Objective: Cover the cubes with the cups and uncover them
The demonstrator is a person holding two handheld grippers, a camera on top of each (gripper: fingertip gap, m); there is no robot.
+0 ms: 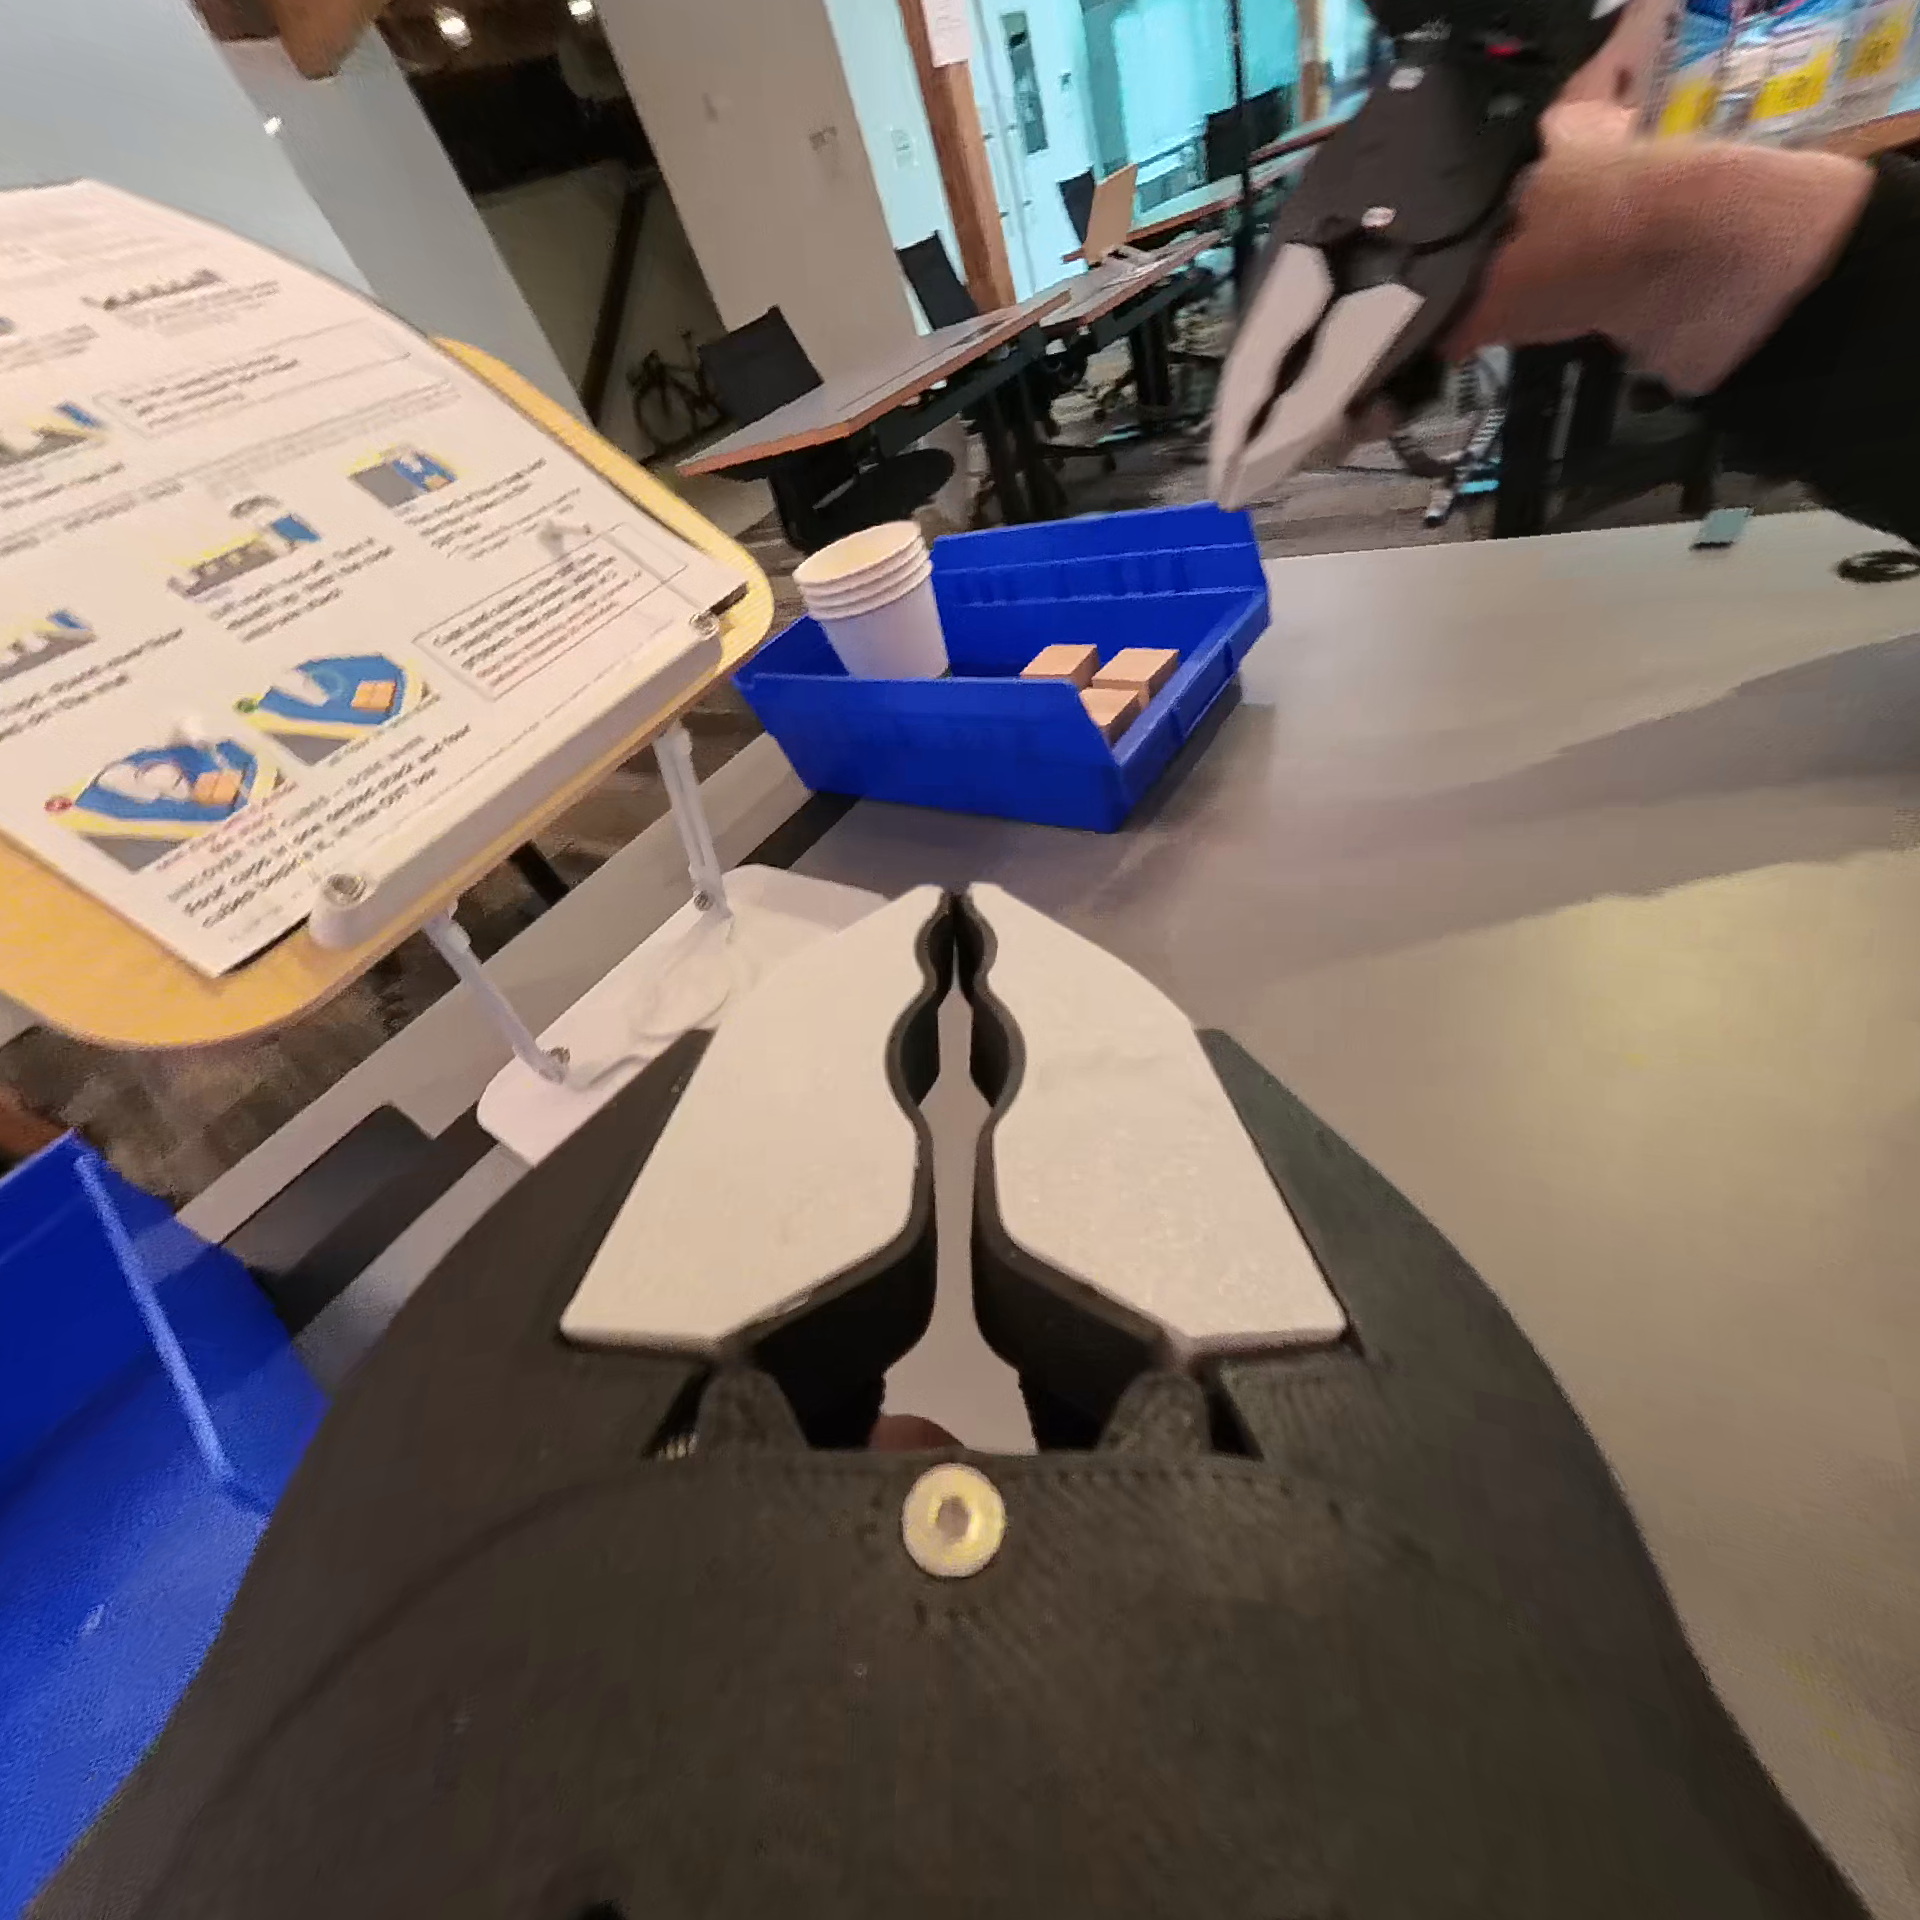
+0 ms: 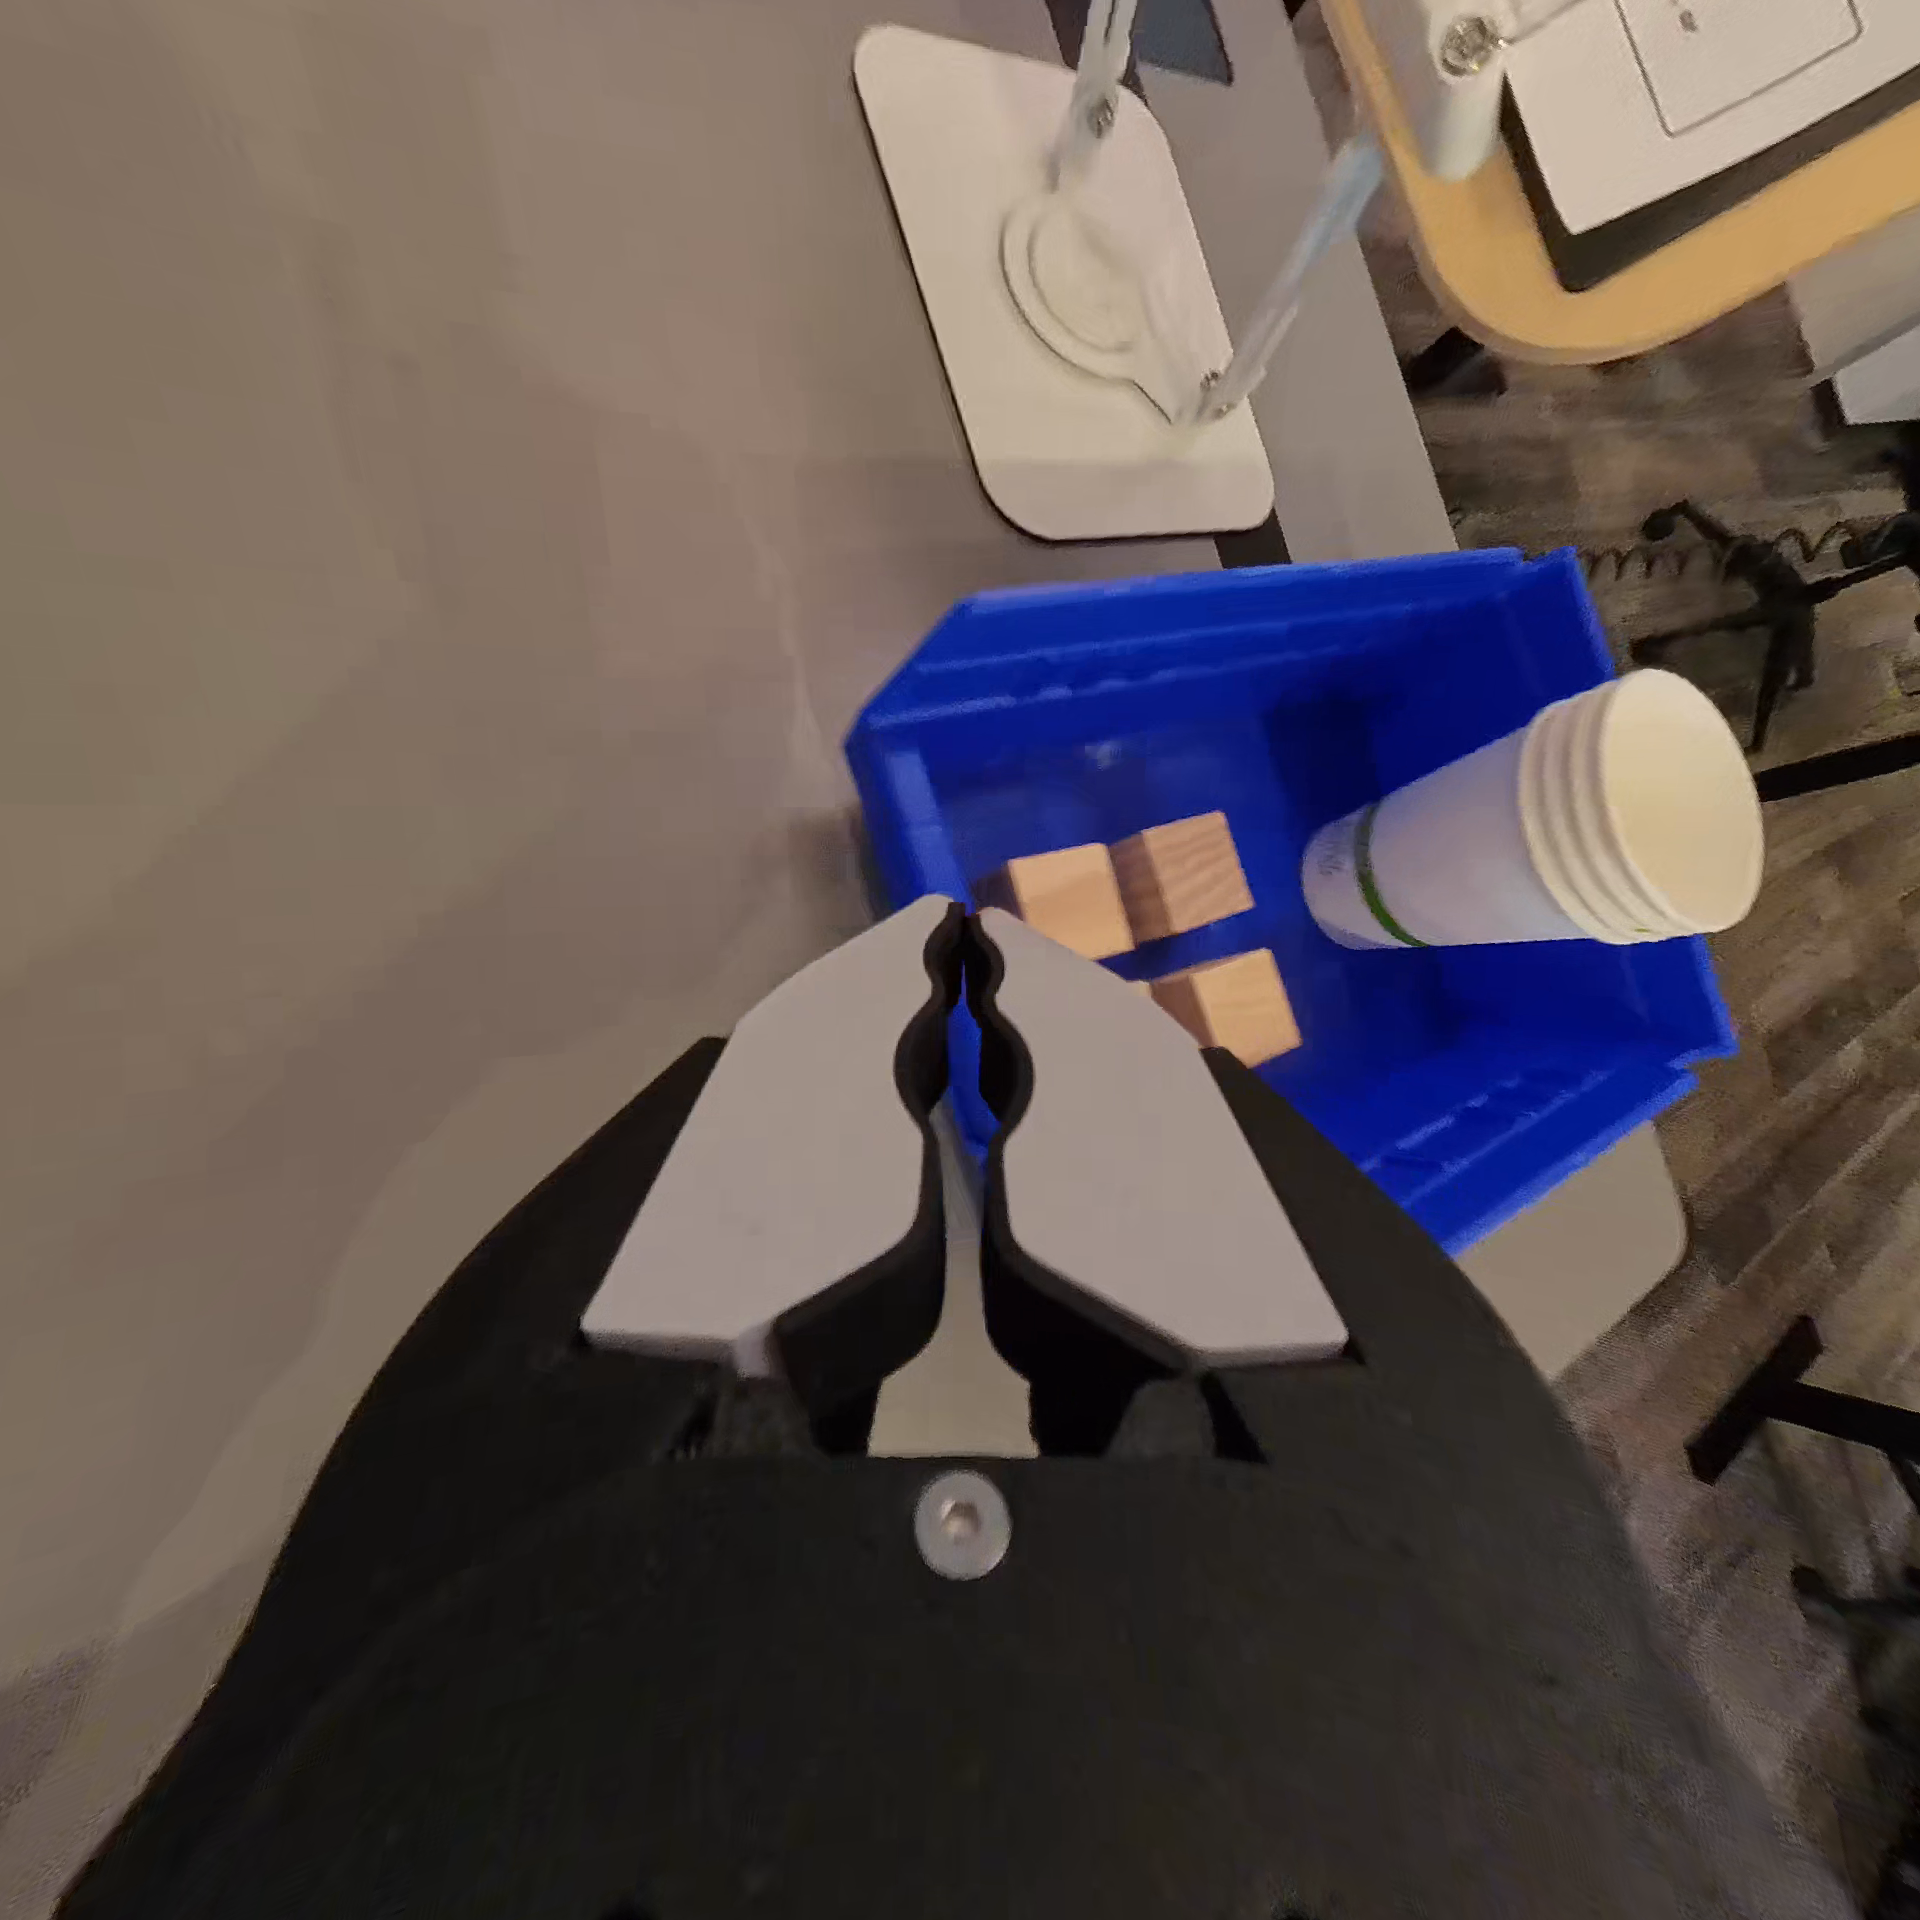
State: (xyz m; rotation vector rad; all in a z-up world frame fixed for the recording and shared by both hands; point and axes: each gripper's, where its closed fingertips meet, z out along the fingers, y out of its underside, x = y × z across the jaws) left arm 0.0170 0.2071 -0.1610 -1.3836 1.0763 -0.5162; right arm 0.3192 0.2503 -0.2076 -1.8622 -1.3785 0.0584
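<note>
A blue bin stands on the grey table and holds a stack of white paper cups and wooden cubes. It also shows in the right wrist view, with the cup stack upright and the cubes beside it. My left gripper is shut and empty, low over the table, well short of the bin. My right gripper is shut and empty, hovering above the bin's edge near the cubes. The right gripper also shows in the left wrist view, above the bin's far corner.
A tilted wooden board with a printed instruction sheet stands on a white base at the table's left edge. A second blue bin sits at the near left. Office desks and chairs fill the background.
</note>
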